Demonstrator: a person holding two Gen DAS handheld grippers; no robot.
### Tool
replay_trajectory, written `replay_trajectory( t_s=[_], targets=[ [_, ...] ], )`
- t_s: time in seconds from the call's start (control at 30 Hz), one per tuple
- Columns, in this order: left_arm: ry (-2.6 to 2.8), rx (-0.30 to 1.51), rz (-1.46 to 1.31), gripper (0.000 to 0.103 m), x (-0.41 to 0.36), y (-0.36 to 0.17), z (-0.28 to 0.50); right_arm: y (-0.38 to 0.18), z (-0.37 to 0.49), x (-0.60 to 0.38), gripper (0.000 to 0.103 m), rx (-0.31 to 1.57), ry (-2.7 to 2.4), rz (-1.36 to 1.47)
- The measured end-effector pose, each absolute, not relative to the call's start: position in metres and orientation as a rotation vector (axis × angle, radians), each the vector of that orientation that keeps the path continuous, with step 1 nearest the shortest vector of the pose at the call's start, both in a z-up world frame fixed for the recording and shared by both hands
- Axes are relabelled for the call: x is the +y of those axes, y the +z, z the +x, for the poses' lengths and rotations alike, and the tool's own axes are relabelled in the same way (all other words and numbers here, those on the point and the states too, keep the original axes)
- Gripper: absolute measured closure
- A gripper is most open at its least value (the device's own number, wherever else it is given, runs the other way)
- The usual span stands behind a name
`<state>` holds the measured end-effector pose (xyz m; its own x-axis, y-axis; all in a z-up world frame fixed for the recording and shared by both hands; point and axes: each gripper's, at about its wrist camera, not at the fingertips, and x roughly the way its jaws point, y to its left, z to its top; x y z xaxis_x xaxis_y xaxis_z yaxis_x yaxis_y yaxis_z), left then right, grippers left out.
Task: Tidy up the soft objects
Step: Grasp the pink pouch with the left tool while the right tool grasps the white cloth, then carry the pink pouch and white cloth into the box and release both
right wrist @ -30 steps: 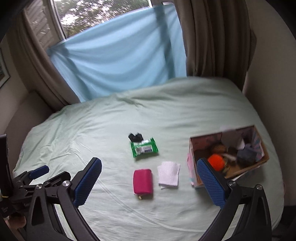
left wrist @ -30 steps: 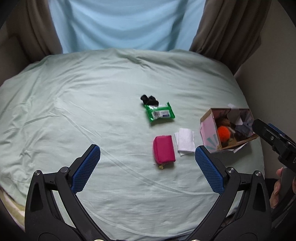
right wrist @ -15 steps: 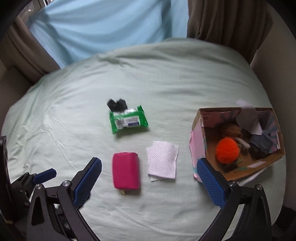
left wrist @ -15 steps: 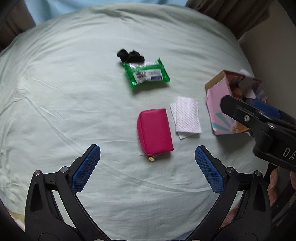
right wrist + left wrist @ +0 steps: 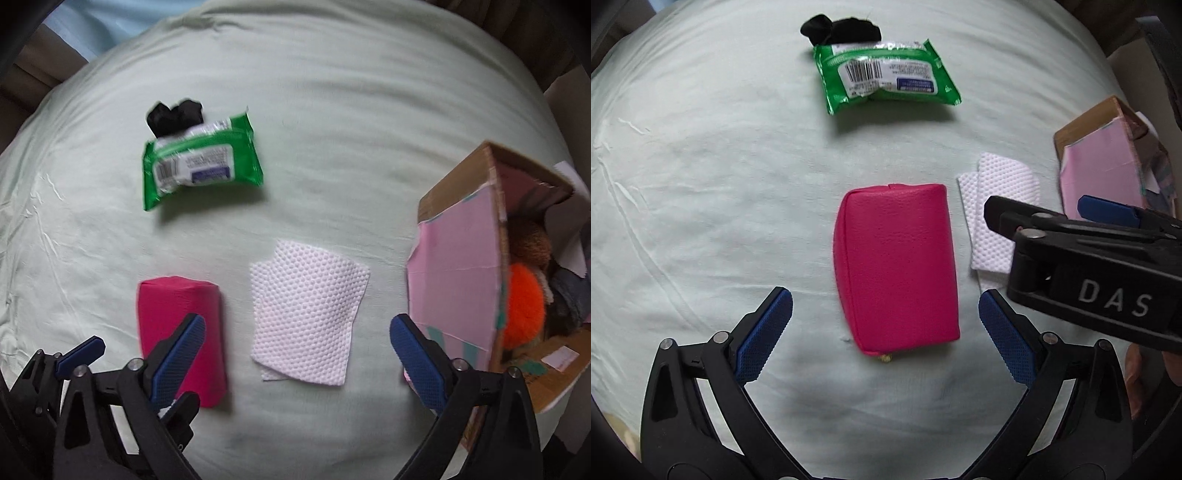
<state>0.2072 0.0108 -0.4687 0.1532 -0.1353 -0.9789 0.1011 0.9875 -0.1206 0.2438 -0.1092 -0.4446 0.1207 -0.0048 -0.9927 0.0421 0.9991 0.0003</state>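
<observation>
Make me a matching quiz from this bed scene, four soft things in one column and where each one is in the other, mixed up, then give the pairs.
Things:
1. pink pouch
2. white paper towel
3. black fabric bundle
4. orange pom-pom

Places:
A. inside the cardboard box
B. between the open left gripper fingers
C. touching the far edge of the green wipes pack
D. flat on the sheet between pouch and box

Pairs: 1-B, 2-D, 3-C, 4-A
</observation>
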Motion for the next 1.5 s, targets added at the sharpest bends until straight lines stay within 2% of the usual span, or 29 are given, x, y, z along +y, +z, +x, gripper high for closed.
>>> replay_trajectory(
  t_s=[0.17, 0.27, 0.33, 0.47, 0.5, 0.73, 0.8, 0.97, 1.13, 1.5],
  targets=[
    [-0.146, 1.435, -0.010, 0.020, 0.000, -0.492, 0.211, -0.470, 0.246, -0.111, 0.010, 1.487, -0.027, 0.021],
    [-0.141, 1.458, -0.003, 0.024, -0.004, -0.503, 0.214, -0.481, 0.247, -0.112, 0.021, 1.504, -0.036, 0.019],
    [-0.134, 1.454, 0.001, 0.025, -0.005, -0.505, 0.215, -0.486, 0.248, -0.113, 0.032, 1.516, -0.040, 0.021],
    [-0.143, 1.461, 0.008, 0.027, -0.008, -0.506, 0.220, -0.489, 0.246, -0.113, 0.039, 1.508, -0.032, 0.022],
    [-0.142, 1.462, 0.015, 0.028, -0.012, -0.508, 0.220, -0.488, 0.245, -0.111, 0.045, 1.504, -0.024, 0.024],
    [-0.153, 1.448, 0.008, 0.045, -0.007, -0.505, 0.220, -0.481, 0.238, -0.100, 0.077, 1.483, 0.009, 0.034],
    [-0.161, 1.446, -0.008, 0.049, -0.001, -0.502, 0.219, -0.479, 0.237, -0.098, 0.081, 1.481, 0.015, 0.036],
    [-0.178, 1.432, -0.007, 0.057, 0.005, -0.491, 0.222, -0.473, 0.229, -0.098, 0.087, 1.464, 0.016, 0.041],
    [-0.179, 1.383, -0.016, 0.058, 0.013, -0.470, 0.223, -0.447, 0.222, -0.078, 0.087, 1.402, 0.026, 0.044],
    [-0.225, 1.214, -0.013, 0.058, 0.035, -0.364, 0.193, -0.341, 0.174, -0.092, 0.087, 1.257, -0.022, 0.103]
  ],
)
